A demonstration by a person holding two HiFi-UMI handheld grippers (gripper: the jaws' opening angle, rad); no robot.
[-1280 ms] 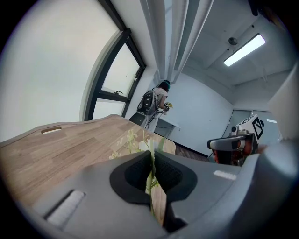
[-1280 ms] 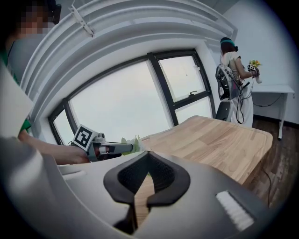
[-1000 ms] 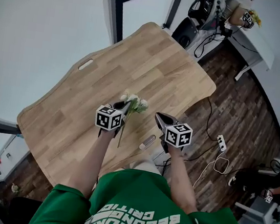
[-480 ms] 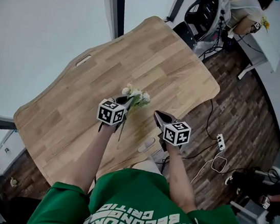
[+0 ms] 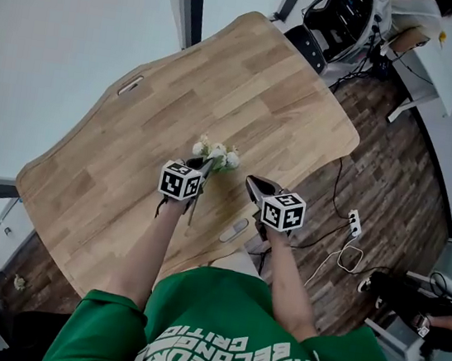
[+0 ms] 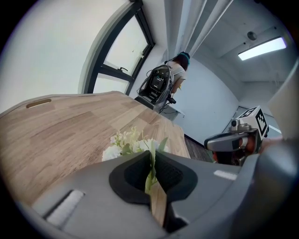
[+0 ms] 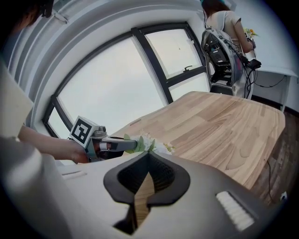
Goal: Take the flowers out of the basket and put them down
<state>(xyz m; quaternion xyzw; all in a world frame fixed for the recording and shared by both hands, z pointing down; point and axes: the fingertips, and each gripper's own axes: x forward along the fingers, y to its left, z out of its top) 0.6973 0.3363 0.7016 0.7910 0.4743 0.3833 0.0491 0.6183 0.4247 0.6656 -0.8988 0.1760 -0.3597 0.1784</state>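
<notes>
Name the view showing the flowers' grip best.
Left gripper view: the flowers are pinched by the stem between the left hand-held gripper's pads. Head view: blooms and stem from above. Right gripper view: blooms only.

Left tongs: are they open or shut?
Shut on the flowers: in the left gripper view the left tongs pinch the green stem, with no gap.

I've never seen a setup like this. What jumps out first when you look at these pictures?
The small bunch of white flowers with green stems stands out, pinched by its stems in the left gripper over the pale wooden table. Then the black-and-white marker cubes on both grippers; the right gripper, beside it, is shut and empty. The person's green shirt fills the bottom of the head view.
</notes>
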